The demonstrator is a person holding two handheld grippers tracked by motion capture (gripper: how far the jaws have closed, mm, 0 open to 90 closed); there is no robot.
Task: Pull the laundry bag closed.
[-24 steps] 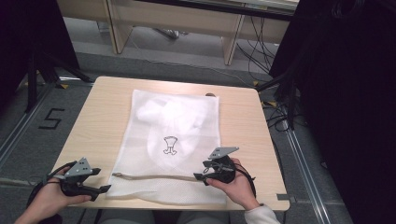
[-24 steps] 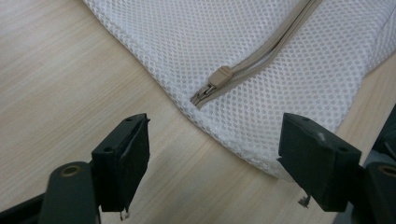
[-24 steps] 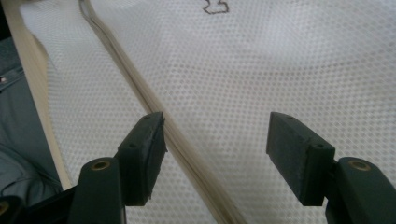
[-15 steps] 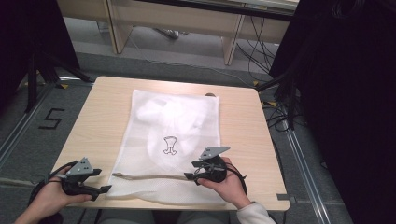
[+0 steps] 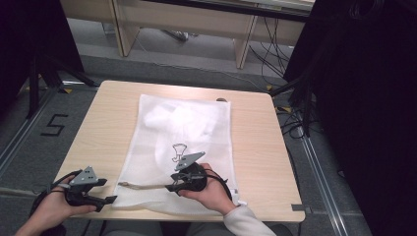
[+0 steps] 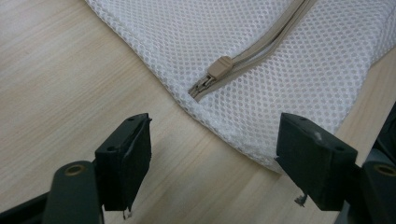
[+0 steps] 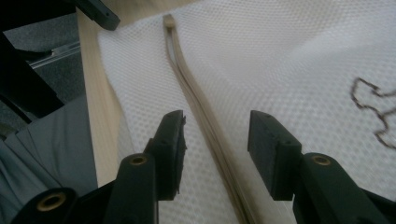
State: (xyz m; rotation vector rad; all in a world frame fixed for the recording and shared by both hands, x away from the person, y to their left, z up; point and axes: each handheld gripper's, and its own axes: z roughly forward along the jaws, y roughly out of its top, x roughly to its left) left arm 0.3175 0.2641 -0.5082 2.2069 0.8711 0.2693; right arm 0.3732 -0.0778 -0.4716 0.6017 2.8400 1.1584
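Table point(image 5: 108, 128) bare to L and R of mesh bag point(image 5: 196, 128); grippers can pass there w/o obstruction. Far edge open too. Bag lies flat, low, no real obstacle. Zip point(image 6: 243, 60) sits between right gripper point(image 7: 215, 140) jaws, which stand apart. Left gripper point(image 6: 212, 154) jaws spread over bare wood at bag corner.

the high view looks forward and down over the whole counter point(image 5: 123, 105). both gripper views sit close above the mesh bag point(image 6: 299, 65), sharing its zipper point(image 7: 205, 126).

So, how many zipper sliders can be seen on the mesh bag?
1. The zipper slider sits at the end of the zipper close to the corner of the mesh bag, in front of the left gripper.
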